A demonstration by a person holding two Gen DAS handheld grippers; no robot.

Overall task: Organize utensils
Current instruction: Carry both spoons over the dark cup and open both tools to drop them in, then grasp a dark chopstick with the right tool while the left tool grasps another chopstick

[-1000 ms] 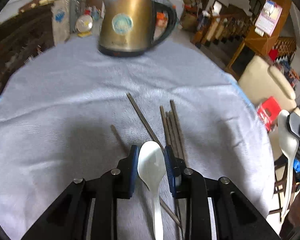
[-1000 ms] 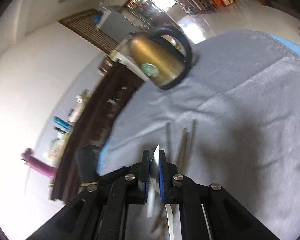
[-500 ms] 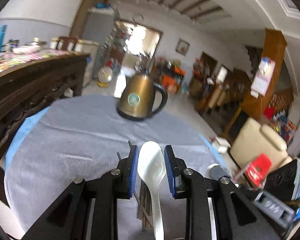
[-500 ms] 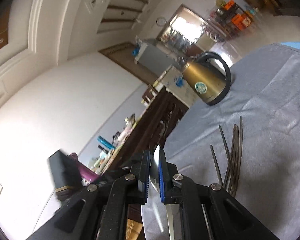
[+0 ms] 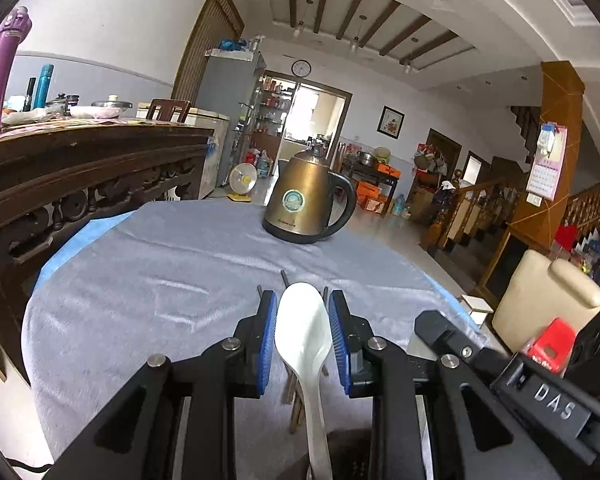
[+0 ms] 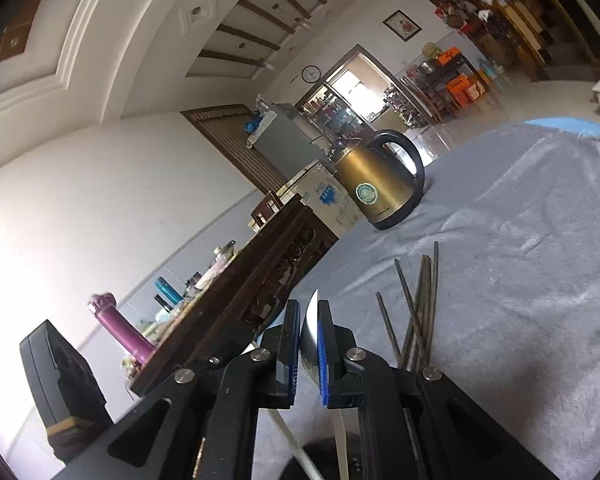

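My left gripper [image 5: 302,312] is shut on a white spoon [image 5: 303,336], bowl flat between the blue pads and handle running back under me. It hangs above the grey tablecloth [image 5: 160,272]. Dark chopsticks [image 5: 285,277] lie on the cloth, mostly hidden behind the fingers. My right gripper [image 6: 309,320] is shut on a second white spoon [image 6: 310,320], seen edge-on as a thin blade. A loose bundle of several chopsticks [image 6: 416,308] lies on the cloth [image 6: 520,280] just right of it. The right gripper's black body [image 5: 500,368] shows close beside the left one.
A brass-coloured kettle [image 5: 308,200] [image 6: 376,188] stands at the table's far side. A dark carved sideboard [image 5: 80,168] [image 6: 260,272] runs along the left edge, with a purple bottle [image 5: 0,72] on it. A cream chair [image 5: 548,300] and a red stool [image 5: 548,344] stand off the right edge.
Both grippers have drawn back from the chopsticks and tilted up, so the room fills the views. The kettle looks farther off. Each gripper still holds its spoon.
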